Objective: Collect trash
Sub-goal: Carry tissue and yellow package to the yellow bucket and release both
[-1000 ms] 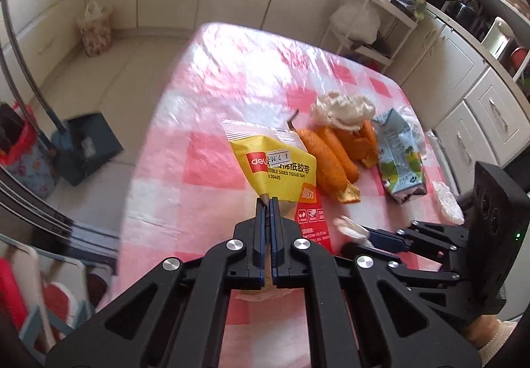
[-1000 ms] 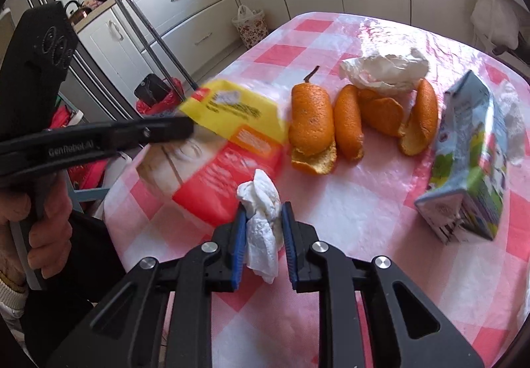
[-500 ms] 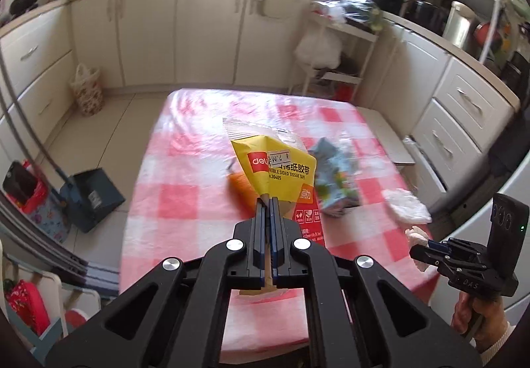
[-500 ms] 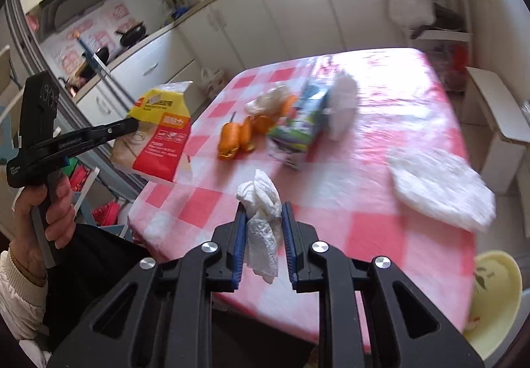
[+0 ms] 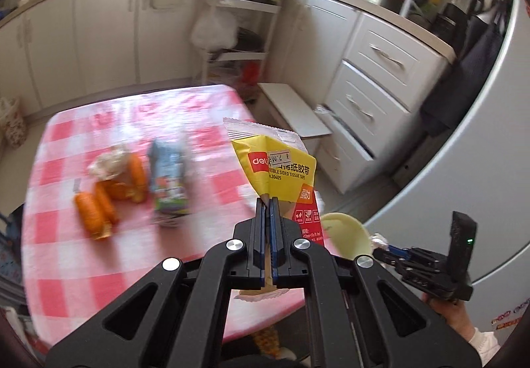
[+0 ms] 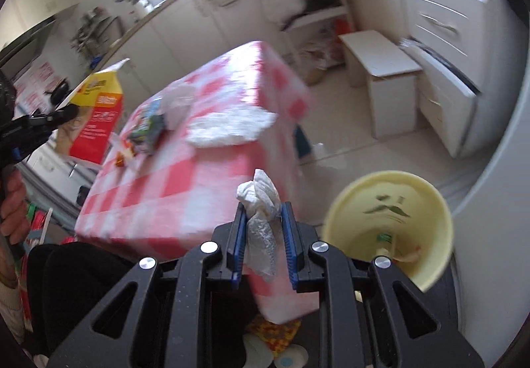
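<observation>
Your right gripper (image 6: pixel 261 218) is clamped on a crumpled white tissue (image 6: pixel 260 199), pinched between the blue pads with a loose tail hanging below. Just to its right and lower sits the pale yellow bin (image 6: pixel 387 222), mouth facing up with a few scraps inside. The tissue is beside the bin, not over it: if you let go here, it probably drops on the floor or the table edge. It is light and may cling to a pad, so it could fall late.

Your left gripper (image 5: pixel 267 202) is closed flat on the lower part of a yellow and red tape packet (image 5: pixel 281 169), which stands up above the fingertips. The grip catches only a thin bit of film, so a quick swing could twist the packet loose. The bin's mouth looks narrow for two grippers at once; crowding both in risks tipping it.

Farther off, the table (image 5: pixel 59 235) with its pink check cloth carries orange peels (image 5: pixel 109 189), a blue-green carton (image 5: pixel 167 182) and a crumpled paper wad, all yet to be collected.

The right wrist view alone shows the bin's inside and a wide white tissue (image 6: pixel 232 129) lying near the table's far edge. The left wrist view shows only the bin's rim (image 5: pixel 344 232), but it alone gives the peels clearly.
</observation>
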